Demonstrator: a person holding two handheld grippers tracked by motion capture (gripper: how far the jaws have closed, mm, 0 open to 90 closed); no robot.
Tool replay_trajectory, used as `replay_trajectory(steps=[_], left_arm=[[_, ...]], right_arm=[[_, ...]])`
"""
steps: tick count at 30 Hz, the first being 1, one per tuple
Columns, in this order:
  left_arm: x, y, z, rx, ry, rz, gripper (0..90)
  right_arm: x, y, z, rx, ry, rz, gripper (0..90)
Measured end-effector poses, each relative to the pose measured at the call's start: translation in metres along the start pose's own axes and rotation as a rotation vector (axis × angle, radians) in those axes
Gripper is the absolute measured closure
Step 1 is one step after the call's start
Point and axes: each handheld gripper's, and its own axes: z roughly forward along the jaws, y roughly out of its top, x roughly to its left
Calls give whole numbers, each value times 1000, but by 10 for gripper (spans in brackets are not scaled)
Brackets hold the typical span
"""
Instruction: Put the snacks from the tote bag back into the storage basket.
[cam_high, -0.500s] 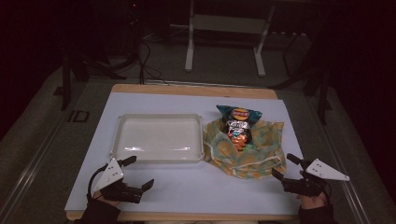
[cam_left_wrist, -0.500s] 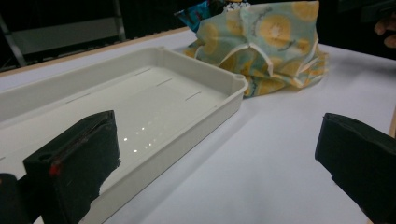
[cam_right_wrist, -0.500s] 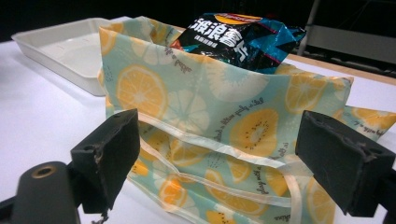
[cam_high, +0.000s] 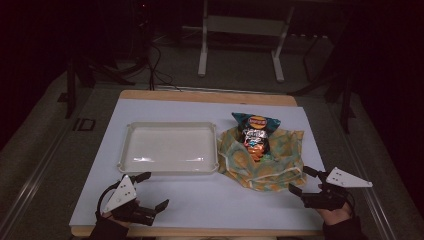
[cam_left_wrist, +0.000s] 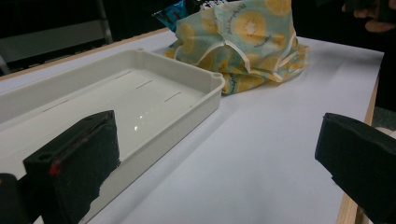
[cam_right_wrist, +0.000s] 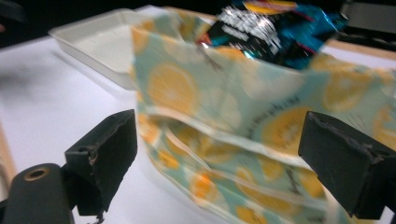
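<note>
Both claws are spread and empty. The right claw (cam_high: 303, 181) faces the cloth (cam_high: 265, 162) under the chip bag (cam_high: 255, 135), seemingly ready to grip its edge; the left claw (cam_high: 150, 192) waits beside the tray (cam_high: 170, 147).

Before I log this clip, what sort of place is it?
Probably a lab or data-collection room, not a home: a white-topped table under a fixed camera, metal stand legs behind, cables on a grey floor, dark surroundings.

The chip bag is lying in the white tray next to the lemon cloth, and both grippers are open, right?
Not quite. The chip bag is lying on the lemon cloth, not in the white tray, which holds nothing; the high view shows it. Both the left gripper and right gripper are open.
</note>
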Motion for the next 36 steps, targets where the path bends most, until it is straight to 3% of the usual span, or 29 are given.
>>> replay_trajectory(steps=[3,12,18,22,36], left_arm=[[0,0,1,1,0,-1,3],[-2,1,3,8,-8,-4,3],[-2,1,4,9,-10,0,3],[-1,1,5,11,-12,4,3],[-1,1,4,-2,-27,3,3]], right_arm=[[4,8,-2,4,0,-38,111],[6,32,-7,-42,21,-75,110],[8,51,-10,-69,1,-127,111],[6,65,-10,-96,7,-134,112],[-9,101,15,-97,32,-185,112]])
